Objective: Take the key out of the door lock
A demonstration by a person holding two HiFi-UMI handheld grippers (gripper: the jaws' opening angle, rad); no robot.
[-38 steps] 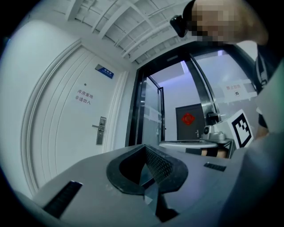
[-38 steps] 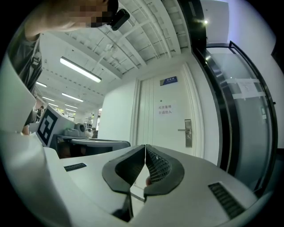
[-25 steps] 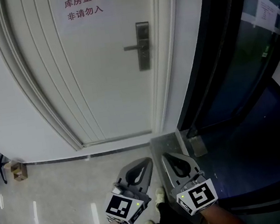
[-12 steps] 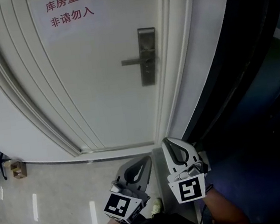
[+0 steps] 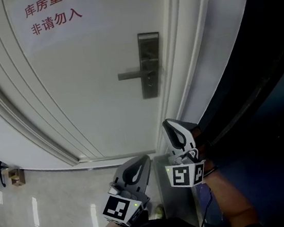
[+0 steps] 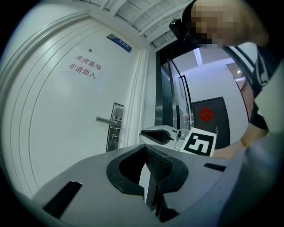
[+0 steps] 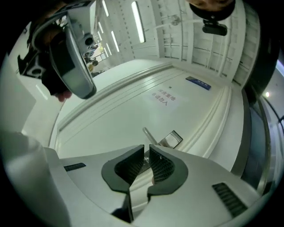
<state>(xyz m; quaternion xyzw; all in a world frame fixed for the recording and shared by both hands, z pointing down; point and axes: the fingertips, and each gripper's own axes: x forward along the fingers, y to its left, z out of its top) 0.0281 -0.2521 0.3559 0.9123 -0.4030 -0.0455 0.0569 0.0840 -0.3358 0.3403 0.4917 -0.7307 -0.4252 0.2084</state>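
Note:
A white door [image 5: 77, 93] carries a steel lock plate [image 5: 150, 65] with a lever handle [image 5: 132, 75] pointing left. The key is too small to make out on the plate in any view. My right gripper [image 5: 169, 124] is raised below the plate and well short of it, with its jaws shut on nothing. In the right gripper view, the lock plate [image 7: 171, 139] and lever show just past the right gripper [image 7: 147, 150]. My left gripper [image 5: 146, 160] hangs lower and to the left, shut and empty. The left gripper [image 6: 147, 150] looks at the lock plate [image 6: 115, 128] from a distance.
A red-lettered sign [image 5: 53, 10] is stuck high on the door. The white door frame [image 5: 186, 52] meets a dark glass partition [image 5: 266, 68] on the right. Glossy floor tiles [image 5: 51, 210] lie below, with a small box [image 5: 16, 177] at the far left.
The view has closed in on the door. My right gripper has risen toward the lock plate. The left gripper has stayed low.

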